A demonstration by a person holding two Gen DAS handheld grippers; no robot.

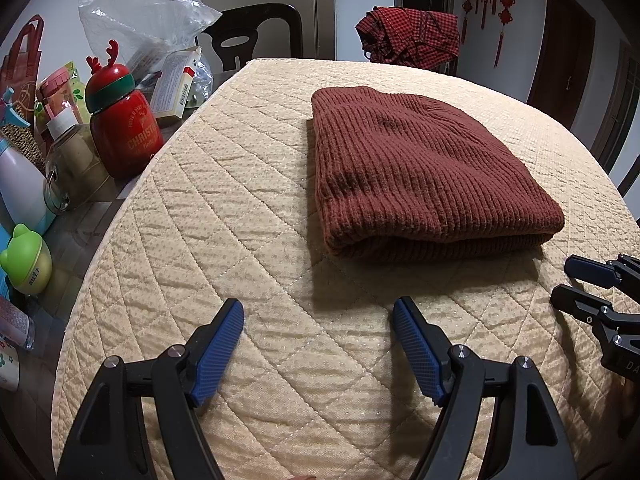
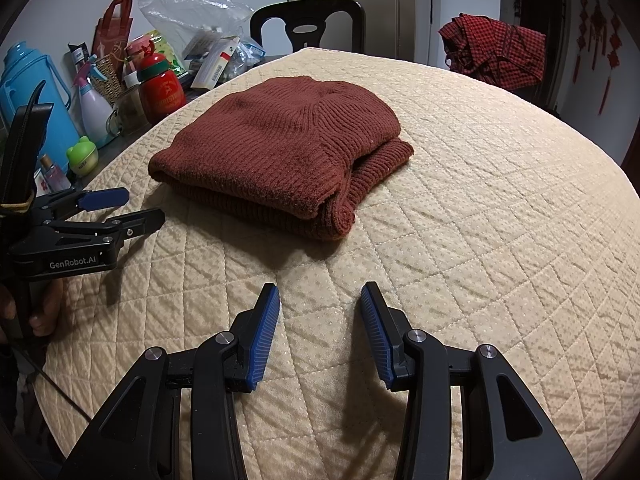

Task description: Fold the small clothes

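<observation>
1. Lying folded on the quilted cover (image 1: 240, 208), centre-far, is the rust-brown knit hat (image 1: 420, 168); it's seen doubled over, w/ the fold edge toward the near side and a rolled cuff at its right end in the right wrist view (image 2: 280, 148).
2. Left gripper (image 1: 318, 340) is held released, jaws wide apart, nothing between them; it's poised above the cover, near side, apart from the hat.
3. Right gripper (image 2: 320, 328) is likewise spread open and empty, near the hat's near edge but not touching.
4. Each tool is seen by the other cam: right one at the right edge (image 1: 600, 292), left one at the left edge (image 2: 104, 212), marked "GenRobot.AI".
5. Clutter is grouped on the left, off the cover: red Christmas bottle (image 1: 124, 120) w/ antler lid, clear plastic bag (image 1: 140, 16), green frog-shaped pot (image 1: 26, 260), blue thermos jug (image 2: 32, 92), spray bottle (image 2: 94, 104).
6. A dark chair back (image 1: 256, 36) stands at the far side; a red checked cloth (image 1: 412, 40) is draped far right.
7. Nothing lies between grippers and hat.
8. Textures: hat is ribbed, thick knit; cover is beige, diamond-stitched w/ fine dots; finger pads (image 1: 218, 352) are blue, ridged rubber on black arms.
</observation>
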